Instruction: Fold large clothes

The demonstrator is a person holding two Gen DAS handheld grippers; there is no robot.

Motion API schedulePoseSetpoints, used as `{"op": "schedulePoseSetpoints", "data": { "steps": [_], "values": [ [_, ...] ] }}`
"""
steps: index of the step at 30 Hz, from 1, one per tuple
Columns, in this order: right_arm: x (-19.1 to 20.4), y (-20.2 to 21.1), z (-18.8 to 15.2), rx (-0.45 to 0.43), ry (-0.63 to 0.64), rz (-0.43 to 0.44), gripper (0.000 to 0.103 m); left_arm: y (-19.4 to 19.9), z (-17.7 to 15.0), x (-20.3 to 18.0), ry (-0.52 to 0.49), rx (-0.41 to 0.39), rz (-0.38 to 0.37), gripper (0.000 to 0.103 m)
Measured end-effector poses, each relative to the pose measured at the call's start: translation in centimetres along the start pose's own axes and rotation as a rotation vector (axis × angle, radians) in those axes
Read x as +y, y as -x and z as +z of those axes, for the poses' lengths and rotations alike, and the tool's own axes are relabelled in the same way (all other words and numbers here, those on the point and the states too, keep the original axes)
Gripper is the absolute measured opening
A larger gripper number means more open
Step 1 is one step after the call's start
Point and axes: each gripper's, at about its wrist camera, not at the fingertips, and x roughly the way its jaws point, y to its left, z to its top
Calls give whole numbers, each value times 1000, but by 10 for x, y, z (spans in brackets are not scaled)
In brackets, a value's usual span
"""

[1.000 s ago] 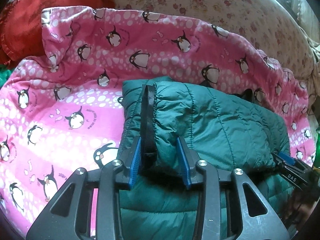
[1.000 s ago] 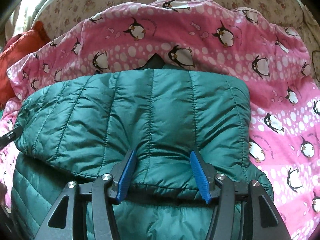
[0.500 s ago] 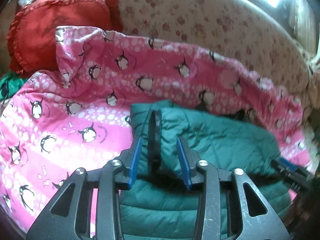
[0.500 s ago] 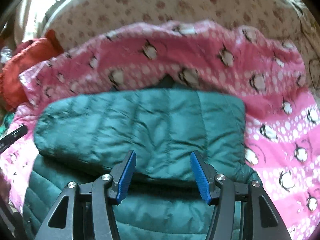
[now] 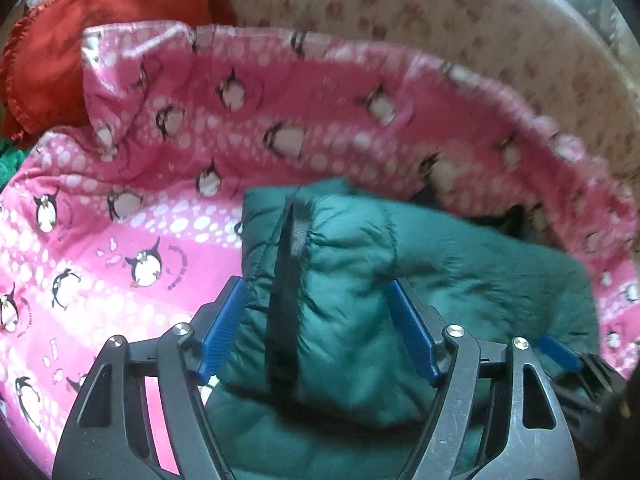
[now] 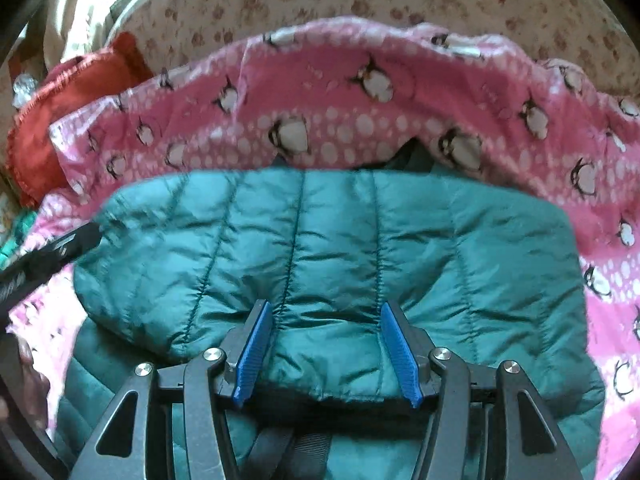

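The green quilted jacket (image 6: 328,248) is laid folded on the pink penguin blanket (image 5: 152,184). Its dark-trimmed folded edge (image 5: 286,300) is seen between the jaws of the left gripper (image 5: 320,320), which have just been opening and now stand apart, clear of the fabric on the right side. The right gripper (image 6: 328,344) is held with jaws apart, straddling the jacket's near fold; whether the pads press it cannot be told.
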Motion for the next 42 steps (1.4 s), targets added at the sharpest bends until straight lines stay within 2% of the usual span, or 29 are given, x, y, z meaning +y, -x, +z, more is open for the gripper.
{"op": "schedulePoseSetpoints", "data": {
  "steps": [2,5,6,9,12,16,19,22,25,27,31,33,35,39,40,42],
  "values": [
    [5,-4,-3,3,41,-14,55,-17,-1,3,10,39,-3,74],
    [2,1,6,47,64,22,55,-26,-3,4,11,35,11,77],
    [-1,7,13,42,50,46,54,-27,-5,3,5,32,16,78],
    [-9,28,35,-64,-18,87,54,-33,-6,2,9,33,15,80],
    [-1,16,56,-48,-13,115,54,-37,-4,0,15,39,13,80],
    [22,-23,69,7,67,63,54,-47,-3,-1,18,49,8,84],
    [30,-55,65,38,112,-24,55,-58,-2,5,50,87,-14,91],
    [24,-72,66,60,63,-24,55,-65,-1,12,93,112,-45,93],
    [23,-64,68,60,70,-9,55,-63,-2,12,94,98,-51,93],
    [22,-42,65,32,84,8,55,-62,-2,14,100,90,-58,93],
    [13,-9,44,-13,75,40,55,-58,-4,14,101,74,-57,93],
    [11,-14,28,18,79,28,55,-57,-4,10,82,60,-40,93],
    [11,-20,18,5,93,33,56,-53,-5,4,56,43,-9,93],
    [1,-5,23,14,100,73,56,-51,-6,2,50,23,2,93],
    [-6,3,25,-19,91,62,56,-51,-6,3,51,21,2,93],
    [-33,17,25,-89,41,-23,56,-51,-7,2,44,16,10,93]
  ]
}}
